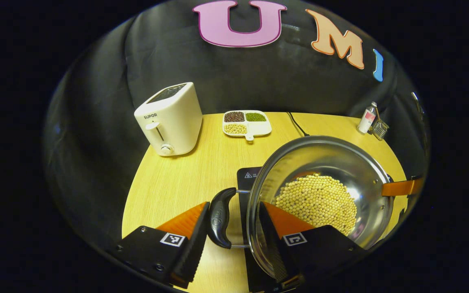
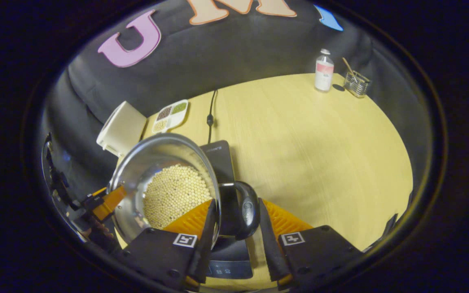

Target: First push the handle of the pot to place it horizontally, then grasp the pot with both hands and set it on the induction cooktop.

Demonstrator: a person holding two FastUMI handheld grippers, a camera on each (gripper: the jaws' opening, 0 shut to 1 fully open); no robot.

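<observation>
The pot [image 1: 320, 199], holding pale beans [image 1: 318, 201], is above the cooktop [image 1: 247, 176] on the counter [image 1: 177, 179]. The left gripper [image 1: 232, 228] has its jaws around one black handle [image 1: 220, 217], one finger inside the rim. The right gripper [image 2: 234, 228] grips the opposite handle [image 2: 244, 209] the same way. Behind the pot stand a toaster [image 1: 171, 120] and a bean tray [image 1: 246, 122].

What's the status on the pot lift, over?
Left gripper and right gripper each straddle a side handle, one finger inside the rim. Pot of soybeans over induction cooktop. Nothing in the way.
</observation>
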